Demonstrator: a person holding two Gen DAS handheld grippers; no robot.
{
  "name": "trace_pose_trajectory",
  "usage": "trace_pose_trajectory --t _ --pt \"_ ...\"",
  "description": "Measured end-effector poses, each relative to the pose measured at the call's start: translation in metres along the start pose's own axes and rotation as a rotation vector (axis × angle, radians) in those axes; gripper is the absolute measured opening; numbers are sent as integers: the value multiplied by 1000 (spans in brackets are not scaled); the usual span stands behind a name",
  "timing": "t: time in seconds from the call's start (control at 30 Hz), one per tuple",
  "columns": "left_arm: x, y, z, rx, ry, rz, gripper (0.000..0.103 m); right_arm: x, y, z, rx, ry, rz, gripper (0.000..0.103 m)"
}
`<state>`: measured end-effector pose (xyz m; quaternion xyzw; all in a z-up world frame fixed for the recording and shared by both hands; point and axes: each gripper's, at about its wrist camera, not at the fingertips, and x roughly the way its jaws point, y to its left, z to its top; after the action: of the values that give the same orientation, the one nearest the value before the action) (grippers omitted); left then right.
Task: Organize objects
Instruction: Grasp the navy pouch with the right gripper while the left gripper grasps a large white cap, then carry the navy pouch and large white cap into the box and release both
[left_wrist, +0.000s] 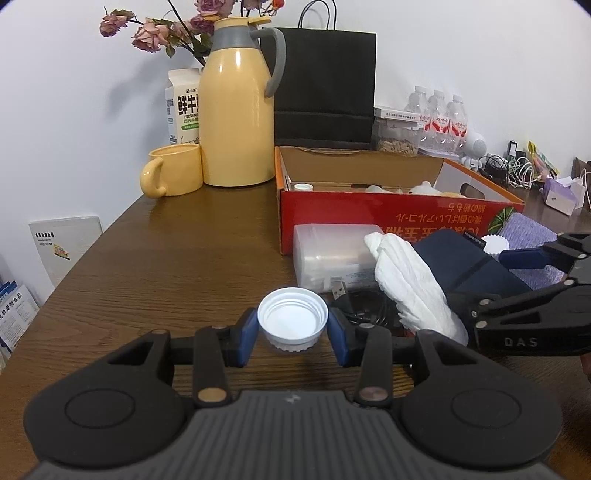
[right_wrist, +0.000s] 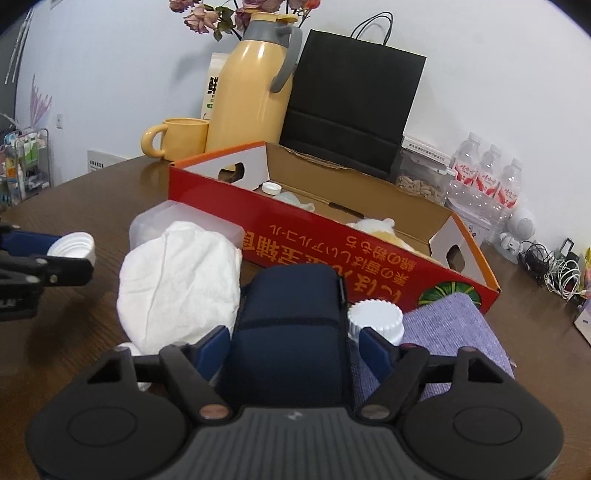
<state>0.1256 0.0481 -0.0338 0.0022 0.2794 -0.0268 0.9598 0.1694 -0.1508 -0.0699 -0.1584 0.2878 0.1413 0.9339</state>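
Left gripper (left_wrist: 292, 330): tilted down over the brown wooden table (left_wrist: 166, 266), blue pads clamped on an upturned white plastic cap (left_wrist: 292, 323).
Right gripper (right_wrist: 293, 350): tilted down, jaws astride the dark navy fabric pouch (right_wrist: 291, 332); contact unclear.

The contents of the open red cardboard box (right_wrist: 332, 251) are largely screened by its near wall, so that only a white cap (right_wrist: 271, 188), a pale cloth-like lump and a yellowish-white soft form (right_wrist: 373, 227) rise into sight, none identifiable. The translucent plastic container (left_wrist: 332, 254) is partly covered by the crumpled white tissue (left_wrist: 410, 280), and the black cable with a USB plug (left_wrist: 341, 295) runs beneath that tissue, its far end unseen. The dried pink flowers (left_wrist: 155, 31) and the black paper bag's handles (left_wrist: 319, 14) are cut off by the upper edge, and the tangle of chargers and cables (left_wrist: 517, 170) at far right is too small to resolve.
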Motion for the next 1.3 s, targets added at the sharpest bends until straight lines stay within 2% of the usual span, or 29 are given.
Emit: trace_pose_trajectory --t 0.13,0.3,0.4,0.8,1.07,1.3 --pt "-2 2 -1 -2 -3 -6 41 8 8 -4 -28 22 -17 73" --pt "-4 3 0 -3 -12 -16 41 6 8 -4 -21 10 -12 68" --pt "-5 3 0 -2 -15 -16 41 2 8 -5 -20 -14 -8 61" --pt "-10 1 9 10 -37 -7 41 -28 -4 -6 50 -113 28 60" --pt "-13 -11 28 30 -73 -14 41 -44 -17 3 91 -177 44 60" --pt "-6 -26 58 40 -113 -35 41 -42 -28 23 145 -207 51 60"
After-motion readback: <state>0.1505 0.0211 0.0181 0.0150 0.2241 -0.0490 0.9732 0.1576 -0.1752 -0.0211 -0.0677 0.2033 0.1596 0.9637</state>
